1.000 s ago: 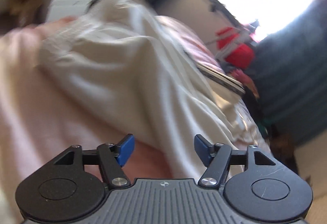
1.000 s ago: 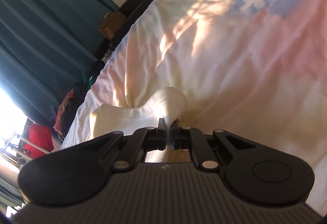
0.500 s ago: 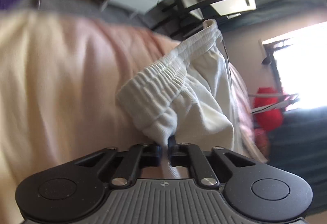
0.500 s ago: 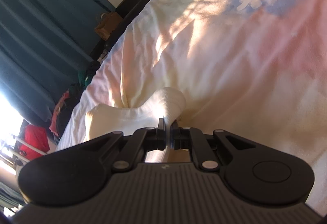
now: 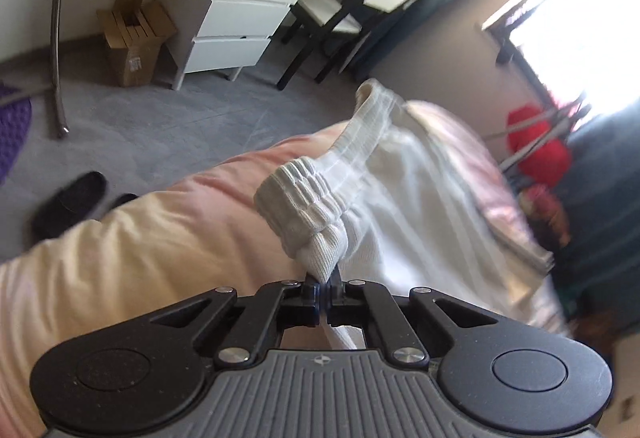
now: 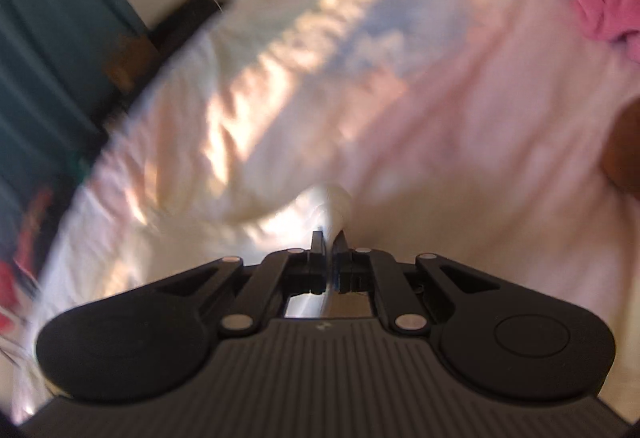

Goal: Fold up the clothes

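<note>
White shorts (image 5: 400,198) lie on the bed (image 5: 140,246); the left tool (image 5: 323,288) pinches the waistband at twelve o'clock, the right tool (image 6: 330,258) another edge. Next, probably: lift both ends together and fold.

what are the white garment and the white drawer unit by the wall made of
White garment: looks like soft knit cotton, matte; its gathered waistband shows ribbed elastic ridges. White drawer unit: probably painted or laminated board, smooth with a faint sheen and flat handleless fronts; the blur leaves it open.
</note>
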`<state>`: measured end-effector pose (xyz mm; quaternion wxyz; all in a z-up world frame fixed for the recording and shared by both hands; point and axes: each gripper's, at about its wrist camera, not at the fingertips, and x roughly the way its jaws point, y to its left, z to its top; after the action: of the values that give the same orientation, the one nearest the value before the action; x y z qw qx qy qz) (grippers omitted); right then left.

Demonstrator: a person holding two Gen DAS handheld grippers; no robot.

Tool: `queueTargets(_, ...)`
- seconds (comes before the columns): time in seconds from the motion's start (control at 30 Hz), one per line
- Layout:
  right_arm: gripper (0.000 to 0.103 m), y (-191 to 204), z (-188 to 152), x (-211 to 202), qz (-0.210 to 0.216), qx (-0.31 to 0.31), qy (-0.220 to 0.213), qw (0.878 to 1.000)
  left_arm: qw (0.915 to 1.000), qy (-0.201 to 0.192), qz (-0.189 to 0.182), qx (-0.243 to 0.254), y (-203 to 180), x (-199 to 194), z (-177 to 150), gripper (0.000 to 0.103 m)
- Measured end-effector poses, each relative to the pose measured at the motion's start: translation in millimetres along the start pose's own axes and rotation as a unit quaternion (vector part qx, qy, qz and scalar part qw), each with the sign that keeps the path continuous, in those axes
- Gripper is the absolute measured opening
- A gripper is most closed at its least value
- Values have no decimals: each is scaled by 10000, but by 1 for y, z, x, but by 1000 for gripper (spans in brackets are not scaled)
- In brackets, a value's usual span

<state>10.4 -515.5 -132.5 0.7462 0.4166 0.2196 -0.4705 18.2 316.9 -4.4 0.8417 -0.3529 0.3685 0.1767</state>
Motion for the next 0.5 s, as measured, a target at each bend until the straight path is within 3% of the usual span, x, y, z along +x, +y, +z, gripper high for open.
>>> queueTargets(0.07, 7, -6, -1, 7, -49, -79, 218, 9997, 9987, 119, 288, 396, 0, 10, -6, 9)
queueTargets(0.13, 10, -6, 0, 6, 21, -230, 307, 9993, 9969, 106, 350, 694, -3, 12, -13, 14)
queueTargets(0.2, 13, -4, 0, -2, 173, -430, 329, 9984, 9947, 23, 375, 954, -7, 8, -20, 26)
queueTargets(0.27, 35, -1, 0, -12, 219, -635, 304, 9973, 9923, -145, 466, 1136, -10, 3, -25, 57)
queueTargets(0.3, 62, 3, -1, -20, 348, -757, 179, 9964, 9901, -322, 529, 1257, -13, -4, -29, 63)
queueTargets(0.33, 81, 7, -1, -29, 477, -878, 55, 9950, 9868, -514, 589, 1419, -17, -11, -34, 72)
queueTargets(0.37, 85, 11, -2, -38, 606, -999, -70, 9931, 9823, -689, 654, 1617, -24, -17, -39, 81)
queueTargets(0.5, 84, 32, -7, -75, 1139, -1487, -535, 9808, 9645, -1162, 661, 2276, -58, -35, -57, 84)
